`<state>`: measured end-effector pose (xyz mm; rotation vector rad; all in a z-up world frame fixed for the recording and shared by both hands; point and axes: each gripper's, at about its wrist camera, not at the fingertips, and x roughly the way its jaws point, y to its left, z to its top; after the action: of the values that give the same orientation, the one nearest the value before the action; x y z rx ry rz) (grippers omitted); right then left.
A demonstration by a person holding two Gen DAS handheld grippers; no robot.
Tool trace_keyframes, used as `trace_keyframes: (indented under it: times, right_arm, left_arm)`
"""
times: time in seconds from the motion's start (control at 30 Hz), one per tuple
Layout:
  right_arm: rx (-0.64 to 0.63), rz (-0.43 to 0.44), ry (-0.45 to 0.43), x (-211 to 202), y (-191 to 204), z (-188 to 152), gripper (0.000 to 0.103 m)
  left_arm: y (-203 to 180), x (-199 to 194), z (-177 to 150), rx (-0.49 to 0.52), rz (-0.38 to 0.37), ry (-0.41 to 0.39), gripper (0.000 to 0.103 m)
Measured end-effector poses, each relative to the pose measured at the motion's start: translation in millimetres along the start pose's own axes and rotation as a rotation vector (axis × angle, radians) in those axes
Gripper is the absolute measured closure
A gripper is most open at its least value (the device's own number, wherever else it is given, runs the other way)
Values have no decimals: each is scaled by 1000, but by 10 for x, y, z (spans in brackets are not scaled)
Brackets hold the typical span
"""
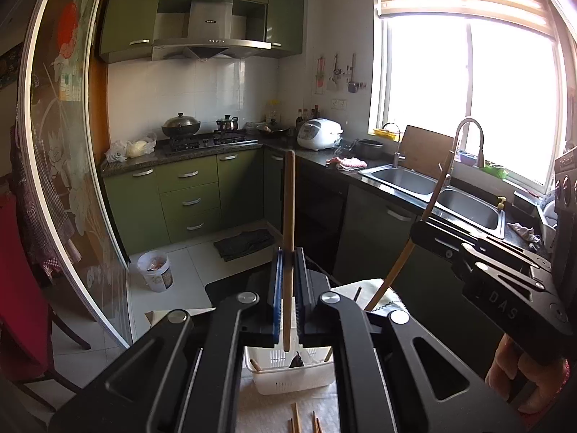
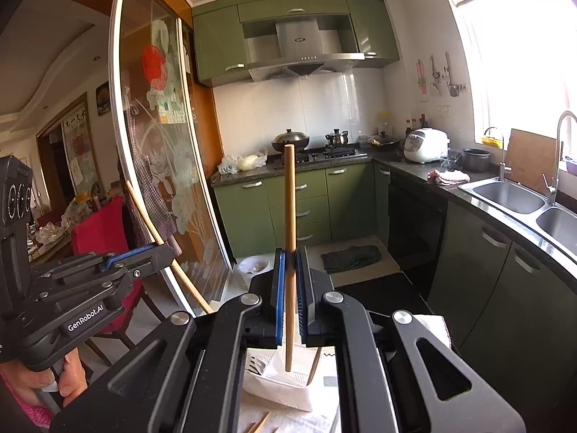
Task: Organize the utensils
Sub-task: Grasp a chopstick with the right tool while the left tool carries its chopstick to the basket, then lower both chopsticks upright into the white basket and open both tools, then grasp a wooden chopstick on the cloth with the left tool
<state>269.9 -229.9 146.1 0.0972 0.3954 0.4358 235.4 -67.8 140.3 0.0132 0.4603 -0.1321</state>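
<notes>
In the left wrist view, the left tool [image 1: 288, 281] is clenched on a single wooden chopstick [image 1: 288, 238], held nearly upright, its lower tip hanging just above a white slotted basket [image 1: 292, 379] that sits on the cloth-covered surface [image 1: 274, 415] directly below the tool. The basket already holds at least one more wooden stick and a dark utensil; its other contents are hidden. Loose chopsticks [image 1: 295, 420] lie on the surface nearer than the basket. To the right, the right tool [image 1: 429, 234] grips a second, slanting chopstick [image 1: 396, 270]. In the right wrist view, the right tool [image 2: 290, 285] is clamped on an upright chopstick [image 2: 289, 252] over the same basket [image 2: 277, 389], and the left tool [image 2: 151, 252] appears to the left with its own stick [image 2: 169, 252]. The likely risks: a tip catching the basket rim and tipping the light basket, or the two sticks colliding above it.
</notes>
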Motion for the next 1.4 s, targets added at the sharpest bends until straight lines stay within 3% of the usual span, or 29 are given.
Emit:
trace_keyframes:
  times: [0.27, 0.43, 0.57, 0.77, 0.87, 0.97, 1.2, 1.4]
  right_arm:
    - [3, -2, 173, 753, -101, -567, 96]
    - [-3, -7, 231, 938, -124, -845, 96]
    - [-12, -14, 242, 936, -117, -950, 95]
    - [-7, -2, 171, 512, -81, -889, 89]
    - [-11, 6, 124, 136, -60, -914, 88]
    - [-6, 1, 131, -219, -70, -1104, 79]
    - [101, -5, 263, -708, -345, -2029, 78]
    - [190, -10, 332, -898, -577, -2564, 78]
  left_arm:
    - [78, 648, -432, -3, 7, 205, 97]
    - [101, 804, -638, -4, 3, 284, 97]
    - [132, 806, -710, -5, 8, 304, 94]
    - [135, 469, -648, -13, -4, 267, 87]
    - [63, 242, -710, 11, -12, 262, 75]
    - [-5, 183, -1012, 44, -23, 357, 74]
    - [-21, 544, -2014, 76, -40, 655, 74]
    - [4, 819, -2463, 53, -19, 779, 84]
